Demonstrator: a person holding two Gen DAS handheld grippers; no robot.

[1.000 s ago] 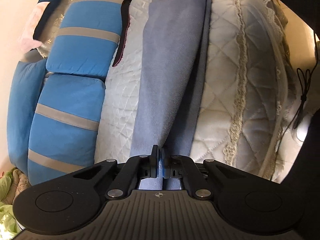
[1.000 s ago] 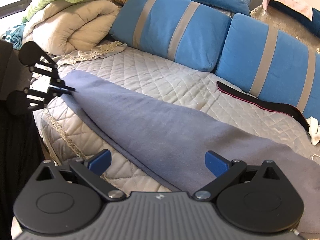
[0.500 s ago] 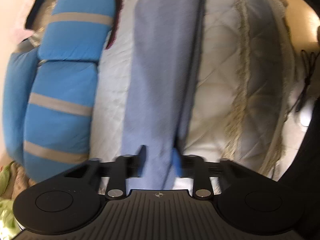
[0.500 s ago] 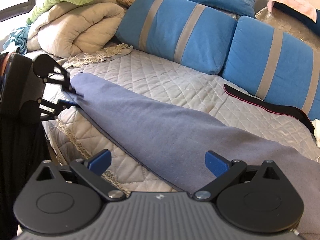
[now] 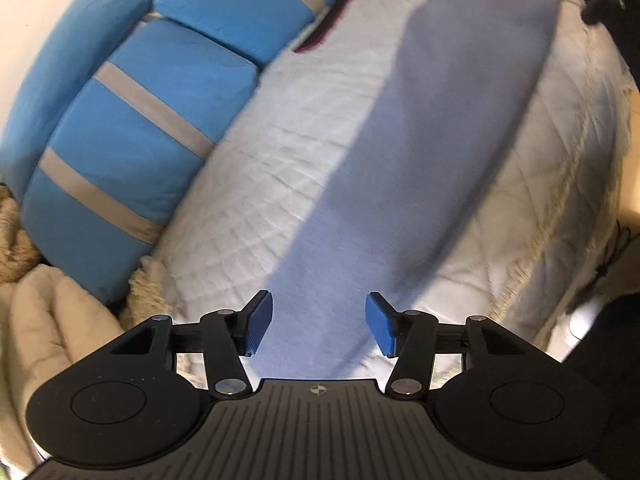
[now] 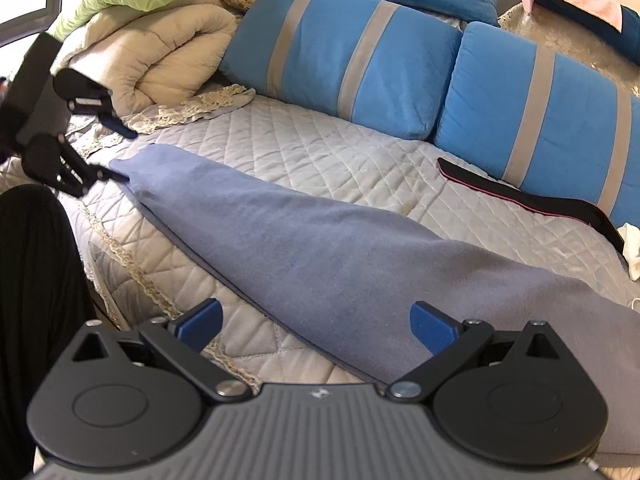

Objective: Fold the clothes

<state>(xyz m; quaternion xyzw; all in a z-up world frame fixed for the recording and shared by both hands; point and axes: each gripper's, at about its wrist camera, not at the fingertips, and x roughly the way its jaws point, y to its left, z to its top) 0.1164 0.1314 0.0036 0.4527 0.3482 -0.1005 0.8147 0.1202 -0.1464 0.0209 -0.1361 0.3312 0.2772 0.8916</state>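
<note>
Up close, the left gripper (image 5: 319, 322) has its blue fingers (image 5: 258, 322) spread apart with nothing between them; they hover just over the near end of the garment (image 5: 408, 184). Motion blur softens this view, so whether a pad brushes the cloth cannot be told. From the right wrist view the same gripper (image 6: 114, 148) shows small at the far left, fingers parted, the lower tip at the garment's narrow end (image 6: 132, 168), touching or just short of it.

Likewise the right gripper (image 6: 316, 322) stands wide open and empty above the garment's broad end (image 6: 360, 276), whose nearest part is hidden under the gripper body.

Lengthwise the grey-blue garment lies flat as a long tapering strip on the quilted bed (image 6: 304, 160), near its lace-trimmed edge (image 6: 132, 264). Which kind of garment it is cannot be made out.

Beyond it, two striped blue pillows (image 6: 344, 52) line the far side, with a dark strip (image 6: 532, 204) lying before them, its end cut off. Rolled bedding (image 6: 160, 52) is piled at the left corner. Dark cloth (image 6: 36, 280) fills the lower left, cropped by the frame
</note>
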